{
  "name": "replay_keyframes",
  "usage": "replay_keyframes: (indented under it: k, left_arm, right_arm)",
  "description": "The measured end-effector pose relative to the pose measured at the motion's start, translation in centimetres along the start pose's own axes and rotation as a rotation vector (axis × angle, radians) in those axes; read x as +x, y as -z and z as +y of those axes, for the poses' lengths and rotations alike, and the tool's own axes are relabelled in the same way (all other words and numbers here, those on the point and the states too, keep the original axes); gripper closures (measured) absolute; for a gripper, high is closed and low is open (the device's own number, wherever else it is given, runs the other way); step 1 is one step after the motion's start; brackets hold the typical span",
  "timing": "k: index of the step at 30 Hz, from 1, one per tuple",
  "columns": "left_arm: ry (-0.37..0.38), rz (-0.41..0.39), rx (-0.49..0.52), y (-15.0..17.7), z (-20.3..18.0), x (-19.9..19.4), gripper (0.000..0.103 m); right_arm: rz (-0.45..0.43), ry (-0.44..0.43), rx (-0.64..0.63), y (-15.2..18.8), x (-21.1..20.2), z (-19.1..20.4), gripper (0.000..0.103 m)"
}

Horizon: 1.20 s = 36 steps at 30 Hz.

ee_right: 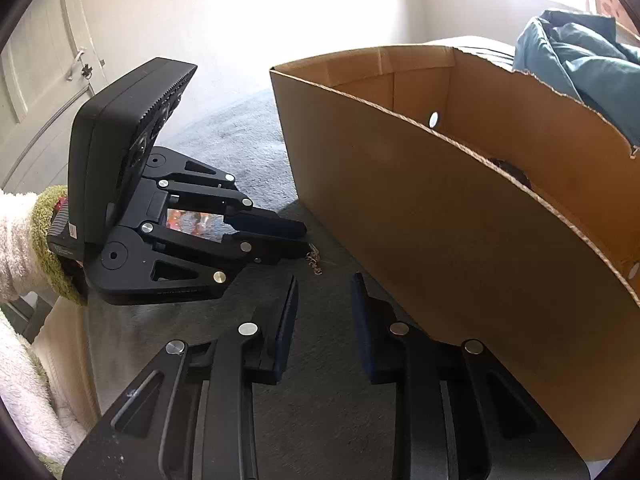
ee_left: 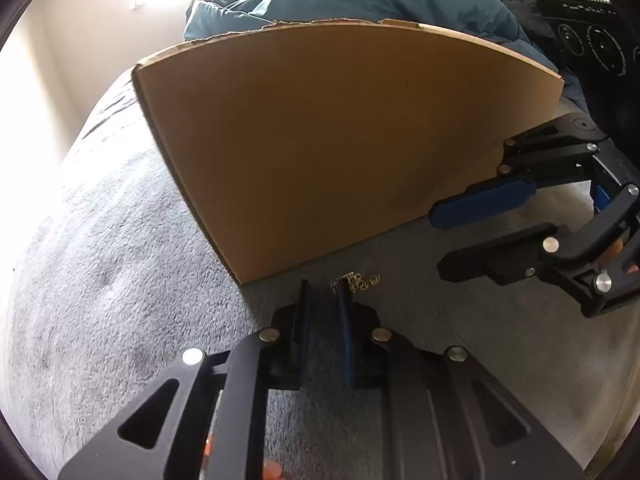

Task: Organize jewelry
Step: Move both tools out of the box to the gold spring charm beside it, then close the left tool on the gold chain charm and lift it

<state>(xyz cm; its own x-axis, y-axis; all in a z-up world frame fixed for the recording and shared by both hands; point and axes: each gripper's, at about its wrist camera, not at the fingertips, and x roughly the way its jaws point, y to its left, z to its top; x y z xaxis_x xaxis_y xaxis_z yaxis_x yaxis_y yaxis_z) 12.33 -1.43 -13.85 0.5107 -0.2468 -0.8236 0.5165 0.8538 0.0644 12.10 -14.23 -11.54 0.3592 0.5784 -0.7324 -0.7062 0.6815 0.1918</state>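
The chain [ee_left: 354, 283] lies on the grey blanket [ee_left: 100, 264] beside the cardboard box [ee_left: 320, 140]; the nearly closed left hand-held gripper [ee_left: 325, 294] should pinch low around it, while the right hand-held gripper [ee_right: 325, 300] hovers open

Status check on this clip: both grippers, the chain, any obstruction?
Left gripper nearly shut at the gold chain on the grey blanket; grip unconfirmed. Right gripper open, empty, close by. Cardboard box stands just behind the chain.
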Motion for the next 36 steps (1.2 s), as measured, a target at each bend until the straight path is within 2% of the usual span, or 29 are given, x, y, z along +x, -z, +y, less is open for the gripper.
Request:
replay_keyframes:
  k: [13, 17, 31, 36]
  left_arm:
    - [0.019, -0.016, 0.04, 0.6, 0.1, -0.8, 0.09]
    - [0.023, -0.019, 0.077, 0.7, -0.5, -1.1, 0.086]
    - [-0.001, 0.022, 0.121, -1.5, -3.2, 1.4, 0.083]
    - [0.016, 0.007, 0.117, -2.3, -3.3, 1.1, 0.102]
  right_arm:
    - [0.004, -0.013, 0.014, 0.3, 0.1, -0.5, 0.078]
    - [0.002, -0.018, 0.021, 0.2, 0.4, -0.9, 0.078]
    - [-0.004, -0.015, 0.042, 0.5, 0.2, -1.4, 0.078]
    - [-0.008, -0.004, 0.046, 0.5, -0.2, -1.2, 0.078]
